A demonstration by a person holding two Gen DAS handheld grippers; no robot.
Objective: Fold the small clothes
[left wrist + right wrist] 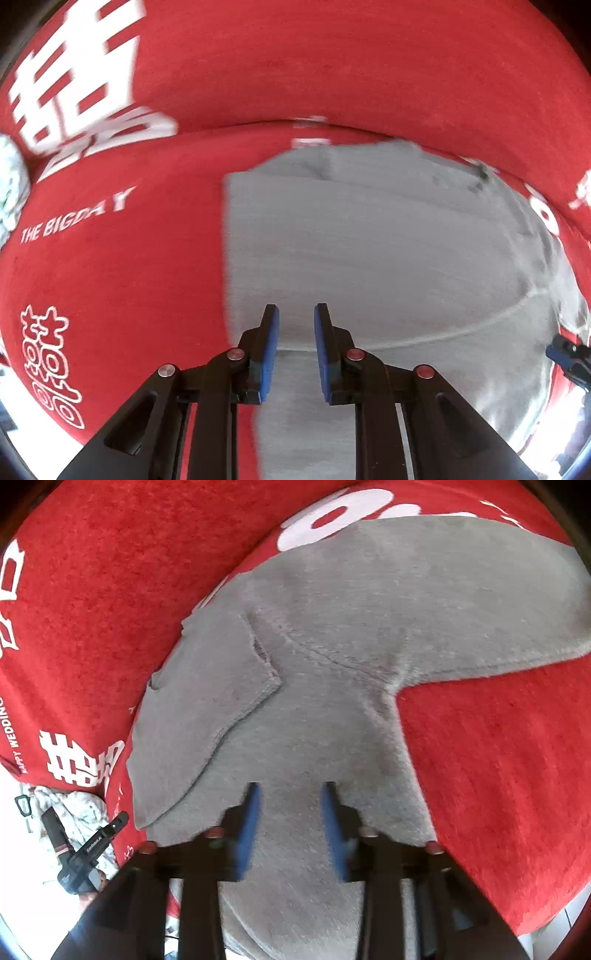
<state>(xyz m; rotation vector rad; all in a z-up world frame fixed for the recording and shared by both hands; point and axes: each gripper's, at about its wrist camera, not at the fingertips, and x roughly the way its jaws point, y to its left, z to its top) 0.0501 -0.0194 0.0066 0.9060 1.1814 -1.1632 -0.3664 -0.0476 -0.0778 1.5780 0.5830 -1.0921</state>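
A grey knitted garment [332, 635] is laid flat on a red cloth [498, 775] printed with white characters and the words "HAPPY WEDDING" and "THE BIGDAY"; what lies beneath the cloth cannot be told. In the right wrist view one sleeve is stretched out toward the upper right, while the other sleeve [199, 709] is seen folded inward across the body of the garment, its cuff end lying on the grey fabric near the middle. The right gripper [291, 794] is held above the lower part of the garment; its jaws are parted, with grey fabric seen in the gap below them but not pinched by the blue pads [248, 827]; nothing is grasped. In the left wrist view the same garment [369, 240] is seen as a smooth grey panel with a straight folded edge on its left side, the red cloth [129, 258] lying beyond that edge; the picture is blurred. The left gripper [296, 314] is held over the garment near that edge; its jaws stand narrowly apart, released, and no cloth is caught between the blue pads [269, 347]. At the lower left of the right wrist view a pale patterned cloth [85, 812] is seen beside the red cloth, with the other gripper's black body in front of it.
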